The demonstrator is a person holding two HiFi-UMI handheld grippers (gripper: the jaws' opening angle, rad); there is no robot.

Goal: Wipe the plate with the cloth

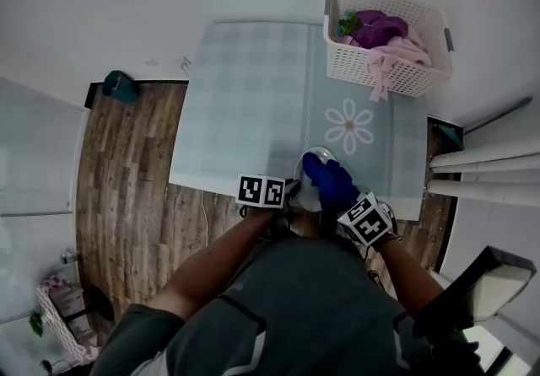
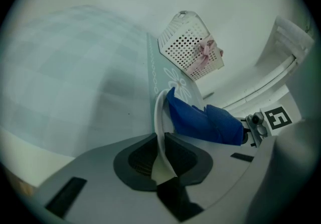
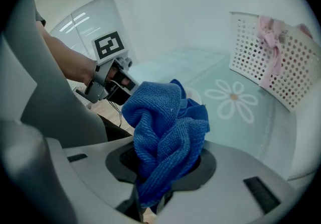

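Observation:
A white plate (image 2: 160,112) stands on edge over the table's near edge, its rim clamped in my left gripper (image 2: 161,142). In the head view the plate (image 1: 310,165) shows as a pale disc beside the left gripper (image 1: 289,195). A crumpled blue cloth (image 3: 165,127) is bunched between the jaws of my right gripper (image 3: 165,162), which is shut on it. The cloth (image 2: 200,120) lies against the plate's right face. From above, the cloth (image 1: 331,181) covers most of the plate, with the right gripper (image 1: 344,200) just behind it.
A pale checked tablecloth (image 1: 245,96) with a white daisy print (image 1: 349,126) covers the table. A white perforated basket (image 1: 388,37) with purple and pink laundry stands at the far right corner. Wood floor (image 1: 126,163) lies to the left, and a white radiator (image 1: 485,168) to the right.

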